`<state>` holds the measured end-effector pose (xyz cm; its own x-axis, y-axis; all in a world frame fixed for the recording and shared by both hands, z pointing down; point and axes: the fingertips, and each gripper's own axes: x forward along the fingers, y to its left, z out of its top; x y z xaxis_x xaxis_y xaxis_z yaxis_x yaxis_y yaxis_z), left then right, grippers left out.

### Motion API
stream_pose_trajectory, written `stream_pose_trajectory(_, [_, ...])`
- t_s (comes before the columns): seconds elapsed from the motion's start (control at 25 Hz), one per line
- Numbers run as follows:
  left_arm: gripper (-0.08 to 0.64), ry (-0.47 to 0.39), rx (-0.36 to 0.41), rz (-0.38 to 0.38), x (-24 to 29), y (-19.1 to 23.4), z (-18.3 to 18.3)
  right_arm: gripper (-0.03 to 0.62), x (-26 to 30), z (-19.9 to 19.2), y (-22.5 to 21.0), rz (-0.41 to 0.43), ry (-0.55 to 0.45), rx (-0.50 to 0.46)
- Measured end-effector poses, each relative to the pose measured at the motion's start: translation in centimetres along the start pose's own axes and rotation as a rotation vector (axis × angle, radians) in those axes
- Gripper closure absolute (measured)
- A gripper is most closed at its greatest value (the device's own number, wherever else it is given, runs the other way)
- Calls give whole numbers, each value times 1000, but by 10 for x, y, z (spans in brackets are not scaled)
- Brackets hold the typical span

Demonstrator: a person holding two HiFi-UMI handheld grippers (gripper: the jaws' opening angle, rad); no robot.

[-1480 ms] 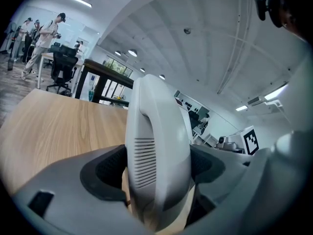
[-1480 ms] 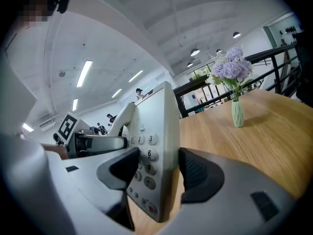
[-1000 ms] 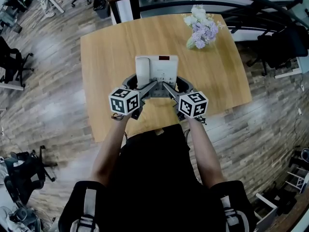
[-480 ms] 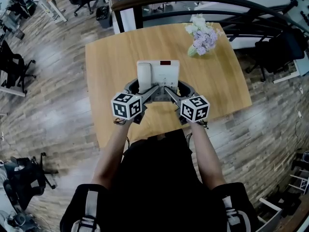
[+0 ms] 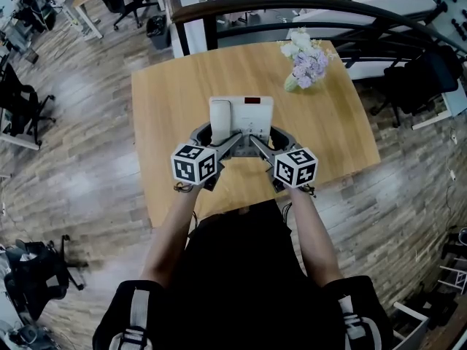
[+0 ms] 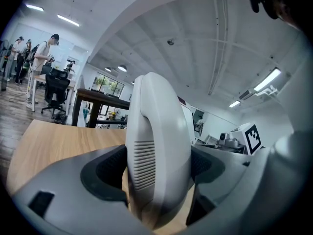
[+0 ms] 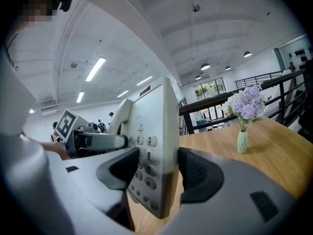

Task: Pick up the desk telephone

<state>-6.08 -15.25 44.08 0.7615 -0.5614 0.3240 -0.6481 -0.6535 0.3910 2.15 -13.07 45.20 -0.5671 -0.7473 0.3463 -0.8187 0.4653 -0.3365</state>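
Filling the middle of the head view, the wooden table (image 5: 168,122) stands on a plank floor, with a dark railing (image 5: 292,4) just past its far edge. The desk telephone (image 5: 243,115) is over the table's middle, a little toward the near edge where the person stands. It is tipped up steeply, its keypad (image 7: 144,155) facing away from the table's right side. Whether its base touches the table cannot be told.

The left gripper (image 5: 211,133) reaches in from the table's near edge, and its jaws are clamped on the white handset (image 6: 156,151), one dark pad against each side. The right gripper (image 5: 266,138) comes in from the same edge. Its jaws pinch the telephone's body, one pad on the keypad face and the other on the back. Each gripper's marker cube (image 5: 194,164) hangs over the table's near edge.

A pale green vase (image 7: 243,141) of lilac and white flowers (image 5: 306,49) stands upright near the table's far right corner, well apart from the telephone.
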Motion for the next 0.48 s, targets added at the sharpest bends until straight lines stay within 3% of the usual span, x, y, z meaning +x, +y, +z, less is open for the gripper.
stream_pose_trajectory(0.48, [167,16,8,7,2,4,-3,324,3,-4,-2,0,11,13])
